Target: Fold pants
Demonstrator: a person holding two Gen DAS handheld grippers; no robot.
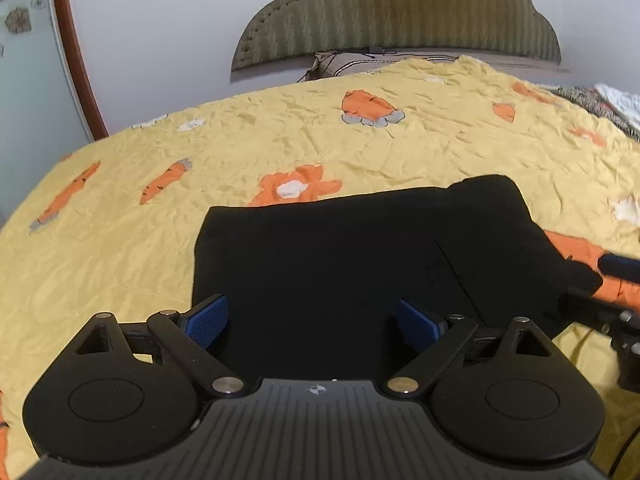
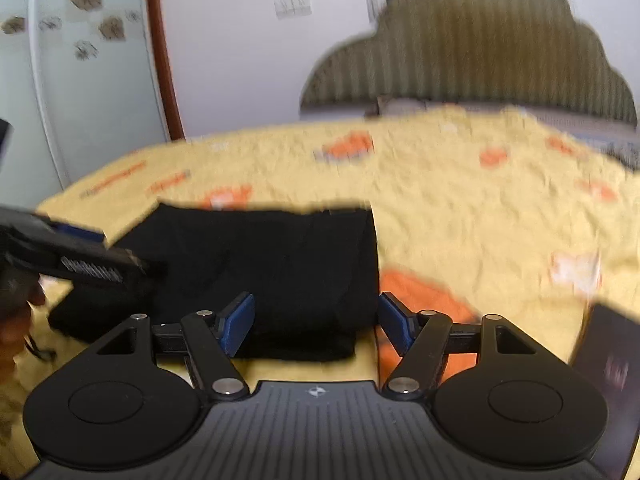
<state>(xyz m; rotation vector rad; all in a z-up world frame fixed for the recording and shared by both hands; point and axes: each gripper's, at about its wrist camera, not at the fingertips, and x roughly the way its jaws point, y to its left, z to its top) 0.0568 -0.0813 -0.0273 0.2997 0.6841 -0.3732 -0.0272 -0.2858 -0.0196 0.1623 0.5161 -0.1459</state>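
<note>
The black pants (image 1: pixel 360 256) lie folded into a flat rectangle on the yellow bedspread (image 1: pixel 120 240). My left gripper (image 1: pixel 312 320) is open and empty, with its blue pads spread just above the near edge of the pants. In the right wrist view, which is blurred, the pants (image 2: pixel 280 272) lie ahead and to the left. My right gripper (image 2: pixel 316 320) is open and empty over the near right corner of the pants. The left gripper also shows at the left edge of the right wrist view (image 2: pixel 80 256), and the right gripper at the right edge of the left wrist view (image 1: pixel 616 280).
The bedspread has orange carrot and flower prints. A padded green headboard (image 1: pixel 400 12) and a pillow (image 1: pixel 360 62) stand at the far end. A patterned blanket (image 1: pixel 600 104) lies at the far right. A dark flat object (image 2: pixel 608 364) lies at the right of the right wrist view.
</note>
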